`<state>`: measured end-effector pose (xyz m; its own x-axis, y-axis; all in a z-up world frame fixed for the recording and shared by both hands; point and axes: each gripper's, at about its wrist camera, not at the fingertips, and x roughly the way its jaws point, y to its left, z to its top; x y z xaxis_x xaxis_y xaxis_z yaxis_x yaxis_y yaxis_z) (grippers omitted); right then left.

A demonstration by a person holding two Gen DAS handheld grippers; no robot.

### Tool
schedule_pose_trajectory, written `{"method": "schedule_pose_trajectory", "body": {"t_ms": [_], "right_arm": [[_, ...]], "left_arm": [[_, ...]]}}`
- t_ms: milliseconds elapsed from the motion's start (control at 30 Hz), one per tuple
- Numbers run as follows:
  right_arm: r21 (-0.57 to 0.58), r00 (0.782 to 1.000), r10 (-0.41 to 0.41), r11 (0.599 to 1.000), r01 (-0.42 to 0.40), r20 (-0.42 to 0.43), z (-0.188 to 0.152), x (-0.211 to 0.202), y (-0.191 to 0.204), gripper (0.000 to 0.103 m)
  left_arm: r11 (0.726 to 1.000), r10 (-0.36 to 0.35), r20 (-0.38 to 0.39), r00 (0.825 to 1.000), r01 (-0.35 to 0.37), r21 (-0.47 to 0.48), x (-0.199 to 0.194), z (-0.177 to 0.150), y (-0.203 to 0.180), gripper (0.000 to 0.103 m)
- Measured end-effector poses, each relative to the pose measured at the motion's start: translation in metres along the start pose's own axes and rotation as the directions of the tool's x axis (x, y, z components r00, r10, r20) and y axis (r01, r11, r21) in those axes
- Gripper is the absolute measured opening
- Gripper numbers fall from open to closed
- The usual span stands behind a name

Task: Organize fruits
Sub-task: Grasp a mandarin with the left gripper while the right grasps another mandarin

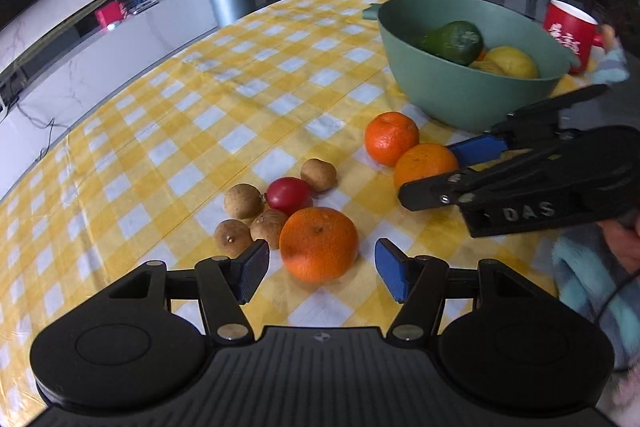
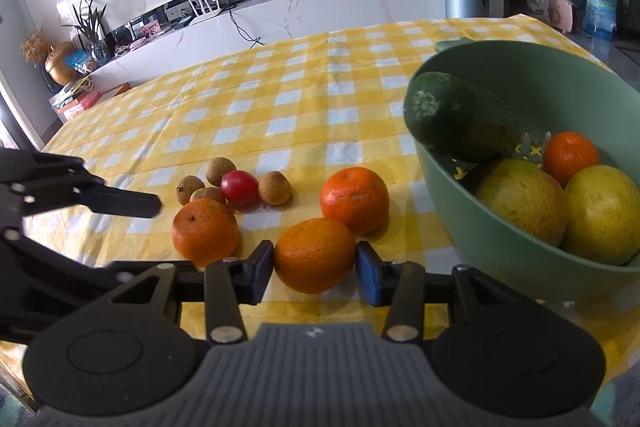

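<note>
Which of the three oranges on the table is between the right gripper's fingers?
The middle orange, nearest the green bowl; the right gripper brackets it, while the other two lie free.

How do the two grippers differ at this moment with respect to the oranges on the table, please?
The right gripper has its fingers against the sides of an orange; the left gripper stands open, wider than its orange, touching nothing. The right's orange lies nearer the green bowl. Both oranges rest on the checked cloth.

Low in the frame, the right gripper (image 2: 315,270) has its blue pads touching both sides of an orange (image 2: 315,254) resting on the yellow checked tablecloth (image 2: 280,99). Two more oranges lie just beyond it. At right, a green bowl (image 2: 460,211) holds a cucumber (image 2: 460,123) and yellow fruit.
</note>
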<state>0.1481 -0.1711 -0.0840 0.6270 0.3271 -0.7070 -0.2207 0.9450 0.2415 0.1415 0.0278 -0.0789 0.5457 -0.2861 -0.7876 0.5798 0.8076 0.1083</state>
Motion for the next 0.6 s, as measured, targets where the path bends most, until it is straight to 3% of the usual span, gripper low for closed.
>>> {"method": "schedule_pose_trajectory", "body": {"t_ms": [133,433,600], "right_arm": [[0.023,1.000,0.008,1.000,-0.007,-0.005,0.001,0.001,-0.004,0.043],[0.033,0.999,0.031,0.999,-0.030,-0.015,0.001,0.001,-0.006,0.043],[0.028,0.999,0.041,0.999,-0.040,-0.017,0.000,-0.001,-0.006,0.043]], "left_arm": [[1.000,0.008,-0.027,1.000,-0.009,-0.027,0.010,0.004,-0.002,0.070],[0.994,0.045,-0.068,0.997,-0.051,-0.095,0.018,0.003,-0.003,0.054],[0.990,0.065,-0.090,0.994,-0.076,-0.117,0.017,0.006,-0.008,0.053]]}}
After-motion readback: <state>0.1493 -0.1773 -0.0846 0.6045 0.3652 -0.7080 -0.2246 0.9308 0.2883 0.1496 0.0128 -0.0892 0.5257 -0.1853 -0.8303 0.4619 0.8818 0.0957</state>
